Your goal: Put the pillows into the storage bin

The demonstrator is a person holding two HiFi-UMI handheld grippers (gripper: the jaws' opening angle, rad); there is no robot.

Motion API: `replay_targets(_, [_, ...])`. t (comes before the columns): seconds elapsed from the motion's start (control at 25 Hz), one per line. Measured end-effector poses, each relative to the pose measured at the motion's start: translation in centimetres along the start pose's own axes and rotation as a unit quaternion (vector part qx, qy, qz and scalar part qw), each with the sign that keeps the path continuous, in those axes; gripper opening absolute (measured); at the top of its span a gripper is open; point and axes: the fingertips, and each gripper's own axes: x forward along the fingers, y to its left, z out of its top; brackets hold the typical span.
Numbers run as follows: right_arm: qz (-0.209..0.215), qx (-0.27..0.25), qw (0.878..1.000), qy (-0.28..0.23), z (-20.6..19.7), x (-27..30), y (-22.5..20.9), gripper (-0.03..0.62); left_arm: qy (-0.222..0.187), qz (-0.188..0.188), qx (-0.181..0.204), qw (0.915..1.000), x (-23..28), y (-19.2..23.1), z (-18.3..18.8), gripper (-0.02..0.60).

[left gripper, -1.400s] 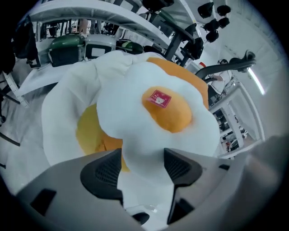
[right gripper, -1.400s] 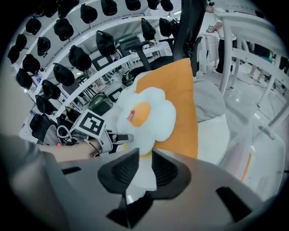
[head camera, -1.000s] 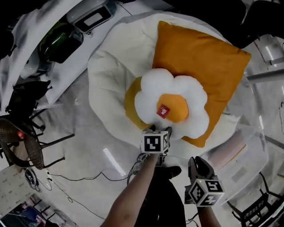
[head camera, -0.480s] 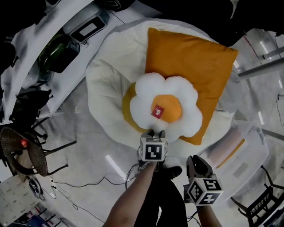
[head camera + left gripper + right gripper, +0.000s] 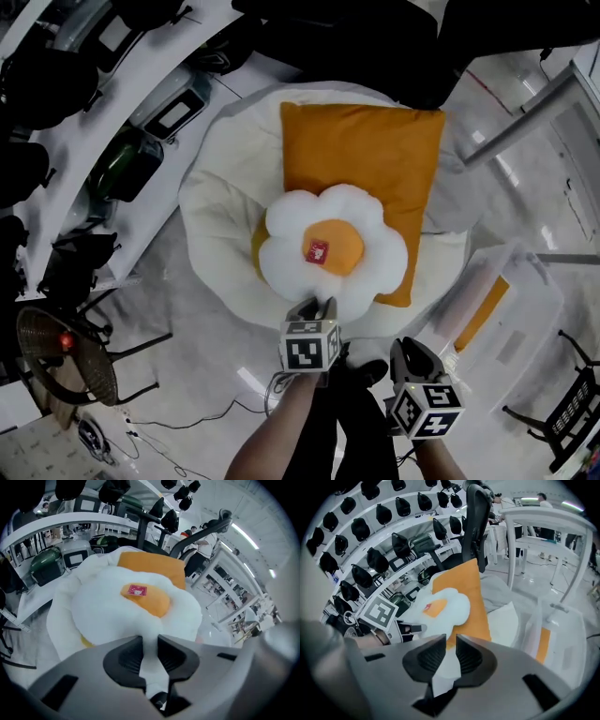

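Gently, left gripper (image 5: 149,656) jaws are closing on fluffy flower-shaped pillow (image 5: 117,606).

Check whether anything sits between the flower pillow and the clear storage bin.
Nothing visible does. The flower pillow lies atop the orange pillow, and the left gripper has its jaws closing on a petal. The storage bin stands right of the white cushion, with no object between them.
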Motion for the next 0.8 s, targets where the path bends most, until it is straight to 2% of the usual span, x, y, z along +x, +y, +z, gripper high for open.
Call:
replay_targets(0.48, [-0.046,0.056,0.996,-0.054,-0.7,-8.0,-2.7,0.059,-0.019,-0.019,0.065,0.9975,-6.5,-5.8,2.2,0.058])
replay_targets(0.8, [-0.084,0.105,0.987,-0.087,-1.6,-13.1,-5.4,0.057,-0.034,-0.045,0.117,0.9915,-9.7,-11.9,4.4,0.044])
